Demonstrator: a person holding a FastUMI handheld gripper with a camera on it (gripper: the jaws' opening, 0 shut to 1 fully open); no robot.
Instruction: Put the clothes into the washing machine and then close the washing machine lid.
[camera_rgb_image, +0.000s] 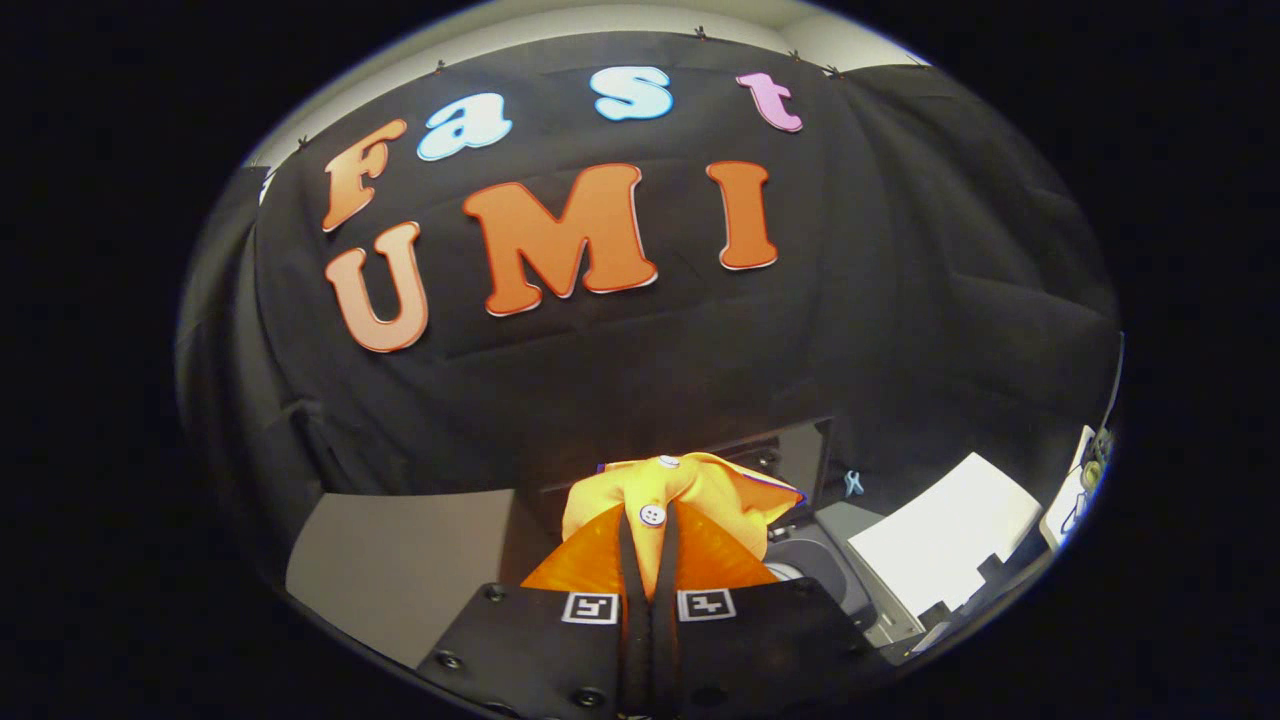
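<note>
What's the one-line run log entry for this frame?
gripper: jaws shut on yellow garment | garment: lifted, bunched ahead of jaws | washer: beyond garment, to its right, lid open | phase: carrying clothes

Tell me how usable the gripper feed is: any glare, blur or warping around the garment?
Gripper view: strong fisheye bending; yellow garment sharp and brightly lit, pinched by the gripper; white lid nearly blown out; washing machine dim in shadow.

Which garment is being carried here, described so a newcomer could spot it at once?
Start at the black cloth booth wall and drop to the hand-held gripper. Its two fingers are pinched shut on a bright yellow fabric garment, bunched just above the grey washing machine. Its white buttons set it apart.
</note>
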